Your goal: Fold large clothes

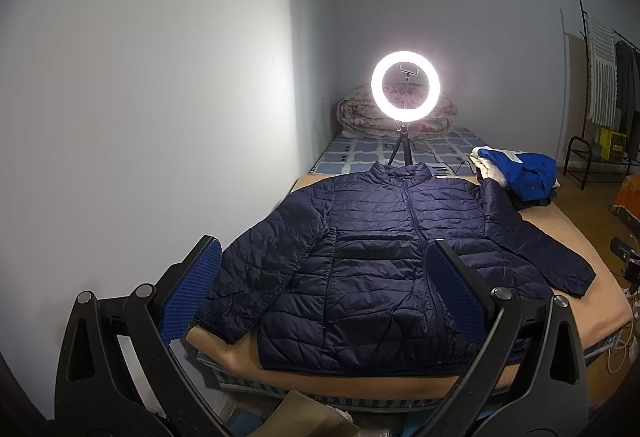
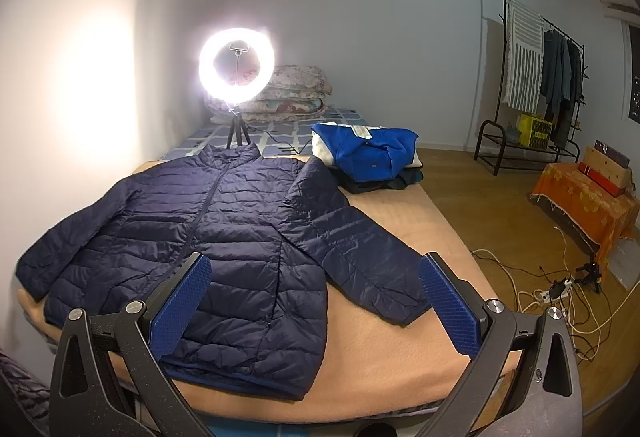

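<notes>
- Navy puffer jacket (image 1: 372, 257): spread flat, near bed (image 2: 400, 357) front edge.
- Left claw (image 1: 320, 293), right claw (image 2: 316, 301): both gaping, empty.
- Risk: slick quilted fabric likely slips from a shallow pinch.

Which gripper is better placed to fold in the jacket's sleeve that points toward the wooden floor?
Probably the right gripper: its open jaws frame that sleeve and its cuff. The left gripper sits over the jacket body, nearer the wall-side sleeve.

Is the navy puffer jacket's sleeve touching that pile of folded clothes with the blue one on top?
Cannot tell. In the right wrist view the navy jacket sleeve's shoulder end meets the folded pile edge, but neither view shows contact or a gap plainly.
</notes>
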{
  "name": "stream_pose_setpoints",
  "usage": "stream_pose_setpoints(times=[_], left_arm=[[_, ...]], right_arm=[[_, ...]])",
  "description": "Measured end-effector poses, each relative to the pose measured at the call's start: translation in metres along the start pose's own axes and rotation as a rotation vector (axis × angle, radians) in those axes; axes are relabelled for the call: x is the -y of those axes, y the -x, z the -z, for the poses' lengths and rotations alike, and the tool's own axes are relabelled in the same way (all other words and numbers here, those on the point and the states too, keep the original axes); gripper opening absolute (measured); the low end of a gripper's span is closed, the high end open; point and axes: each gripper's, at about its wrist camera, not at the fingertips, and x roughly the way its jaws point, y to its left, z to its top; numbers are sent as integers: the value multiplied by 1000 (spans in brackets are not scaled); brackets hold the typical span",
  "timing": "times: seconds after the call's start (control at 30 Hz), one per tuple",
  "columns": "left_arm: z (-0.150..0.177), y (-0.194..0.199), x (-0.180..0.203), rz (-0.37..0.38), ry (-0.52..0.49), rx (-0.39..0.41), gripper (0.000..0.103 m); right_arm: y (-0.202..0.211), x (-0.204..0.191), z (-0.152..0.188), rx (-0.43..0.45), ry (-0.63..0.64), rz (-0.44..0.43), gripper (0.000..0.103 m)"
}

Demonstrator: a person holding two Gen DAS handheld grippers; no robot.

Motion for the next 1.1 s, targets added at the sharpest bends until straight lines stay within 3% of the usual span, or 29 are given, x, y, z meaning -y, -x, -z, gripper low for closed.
stream_pose_setpoints(times=[1.1], left_arm=[[7, 7, 9, -9, -11, 21, 103]], right_arm=[[2, 0, -3, 4, -1, 5, 103]])
